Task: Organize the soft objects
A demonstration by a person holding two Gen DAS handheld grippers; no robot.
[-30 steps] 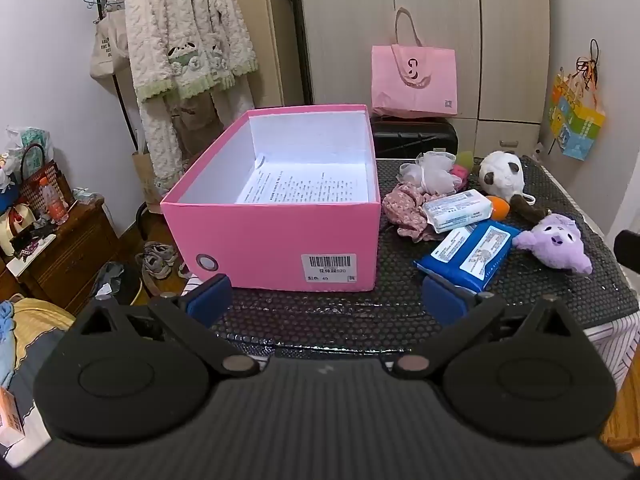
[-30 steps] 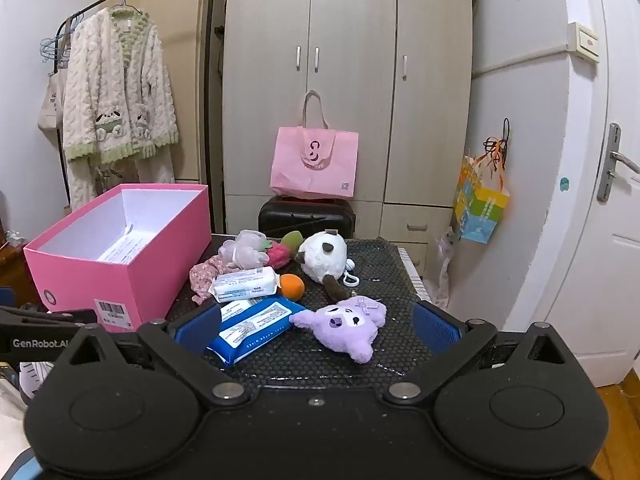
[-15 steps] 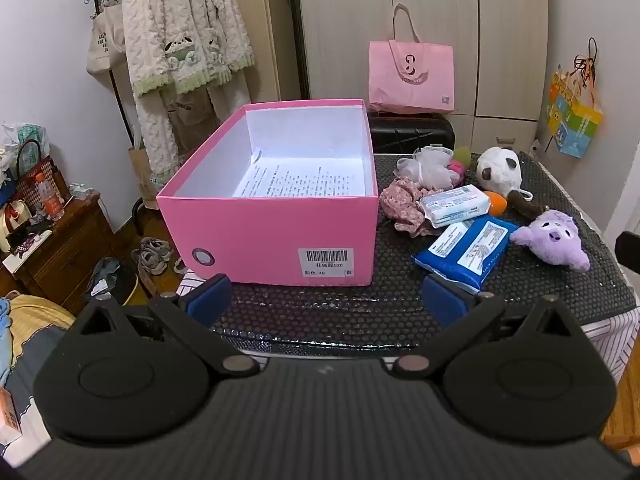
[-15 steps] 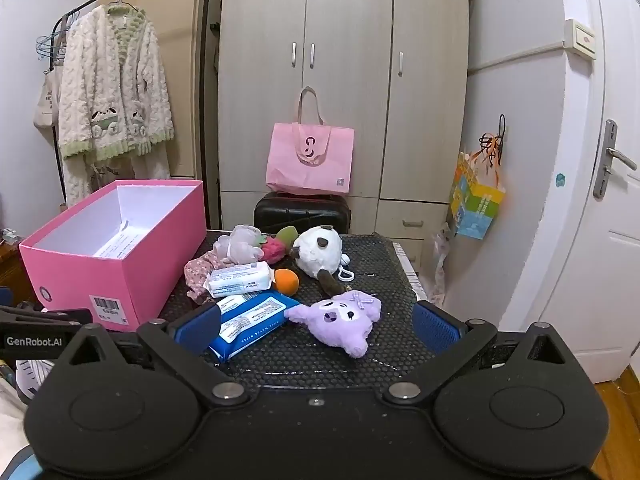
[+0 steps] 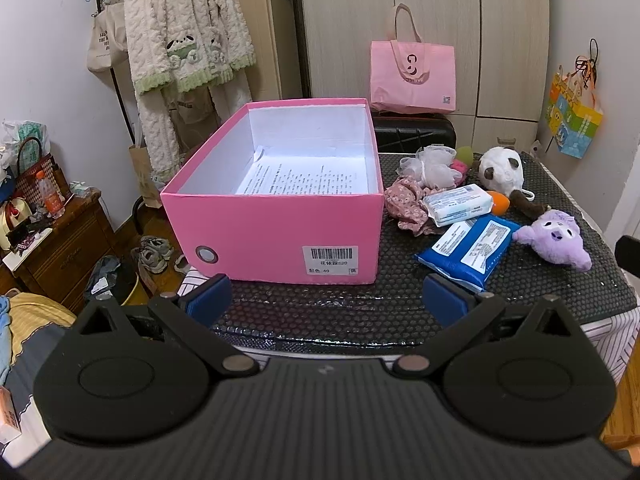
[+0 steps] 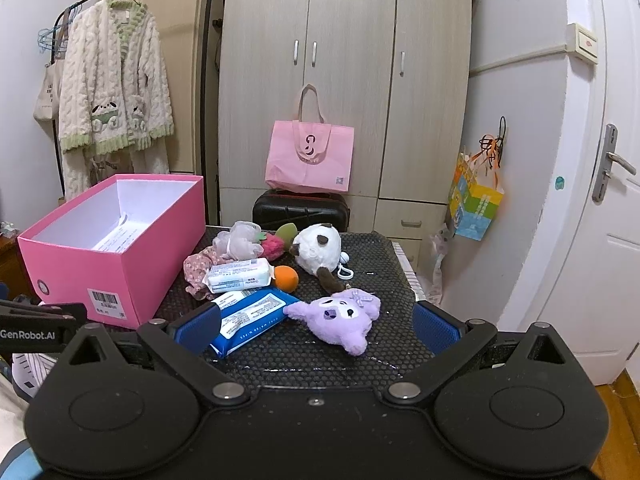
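Note:
An open pink box [image 5: 276,236] [image 6: 132,264] with a printed sheet inside stands on the left of a black mat-covered table [image 5: 360,312]. To its right lie a purple plush [image 5: 554,238] [image 6: 340,316], a panda plush [image 5: 502,170] [image 6: 320,248], a blue wipes pack [image 5: 468,250] [image 6: 250,318], a white wipes pack [image 5: 458,204] [image 6: 240,274], a floral cloth [image 5: 408,208], a mesh pouf [image 5: 432,164] and an orange ball [image 6: 286,278]. My left gripper [image 5: 326,302] is open and empty in front of the box. My right gripper [image 6: 316,326] is open and empty, just short of the purple plush.
A pink tote bag [image 6: 310,156] sits on a black suitcase [image 6: 300,210] behind the table, before a wardrobe. A coat rack with a fluffy robe [image 5: 184,40] stands at the left. A wooden side table [image 5: 52,248] and shoes on the floor lie left of the table.
Both grippers have drawn back and risen slightly, so the table objects look a little lower and farther. Both stay open. Nothing on the table has moved.

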